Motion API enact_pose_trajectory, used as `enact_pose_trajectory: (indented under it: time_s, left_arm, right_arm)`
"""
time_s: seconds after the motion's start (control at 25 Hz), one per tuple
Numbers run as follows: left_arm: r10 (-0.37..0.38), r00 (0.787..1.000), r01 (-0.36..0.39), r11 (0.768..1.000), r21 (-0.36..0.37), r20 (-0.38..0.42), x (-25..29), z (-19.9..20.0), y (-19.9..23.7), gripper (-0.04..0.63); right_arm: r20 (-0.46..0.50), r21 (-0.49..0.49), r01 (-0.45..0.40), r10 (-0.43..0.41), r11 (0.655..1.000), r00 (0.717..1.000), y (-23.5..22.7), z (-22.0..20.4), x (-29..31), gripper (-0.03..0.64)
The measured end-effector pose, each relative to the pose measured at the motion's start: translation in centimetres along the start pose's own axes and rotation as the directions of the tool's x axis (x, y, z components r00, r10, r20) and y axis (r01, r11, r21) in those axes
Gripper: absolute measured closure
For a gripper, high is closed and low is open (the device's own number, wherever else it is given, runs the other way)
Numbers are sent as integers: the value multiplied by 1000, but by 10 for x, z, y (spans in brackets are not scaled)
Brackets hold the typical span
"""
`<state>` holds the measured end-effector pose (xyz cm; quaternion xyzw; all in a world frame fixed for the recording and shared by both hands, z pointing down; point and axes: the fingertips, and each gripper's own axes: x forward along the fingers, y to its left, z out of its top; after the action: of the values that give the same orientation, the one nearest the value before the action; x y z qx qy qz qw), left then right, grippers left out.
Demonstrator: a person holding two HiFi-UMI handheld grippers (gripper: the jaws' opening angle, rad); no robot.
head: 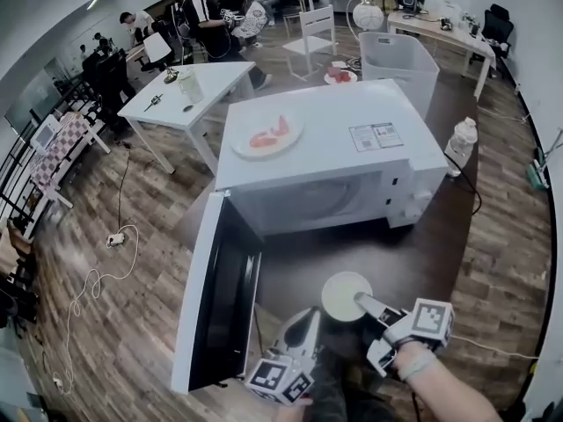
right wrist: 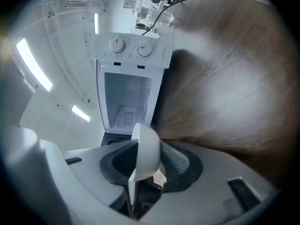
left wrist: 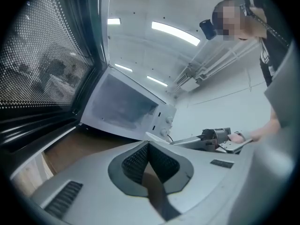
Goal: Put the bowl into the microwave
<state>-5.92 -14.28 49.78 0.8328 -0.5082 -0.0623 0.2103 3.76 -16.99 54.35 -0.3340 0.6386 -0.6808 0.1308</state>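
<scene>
A white microwave (head: 334, 148) stands on a dark table (head: 422, 253), its door (head: 215, 297) swung wide open toward the left. My right gripper (head: 365, 304) is shut on the rim of a white bowl (head: 345, 295), held above the table in front of the microwave. In the right gripper view the bowl (right wrist: 147, 144) stands on edge between the pads, facing the open, empty cavity (right wrist: 127, 107). My left gripper (head: 310, 319) hovers just left of the bowl, shut with nothing in it. The left gripper view shows the microwave (left wrist: 126, 109) and the door's mesh window (left wrist: 42, 74).
A plate with red food (head: 266, 136) lies on top of the microwave. A plastic bottle (head: 460, 143) stands at its right. Behind are a white bin (head: 400, 64), a white table (head: 185, 90) and people. A cable (head: 97, 280) trails over the wooden floor at left.
</scene>
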Motion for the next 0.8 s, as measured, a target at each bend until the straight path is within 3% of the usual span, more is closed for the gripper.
enact_pose_trajectory:
  time_s: [0.4,0.8]
  left_arm:
    - [3,999,1,996,92,-45,25,4,15,595]
    - [33,996,-28,998,56,-88,55,7,32,594]
  right_arm:
    - [76,-27,14,-12,1000,997,14,28,37,482]
    - [144,-136,50,-30,990,989,28,49,73,482]
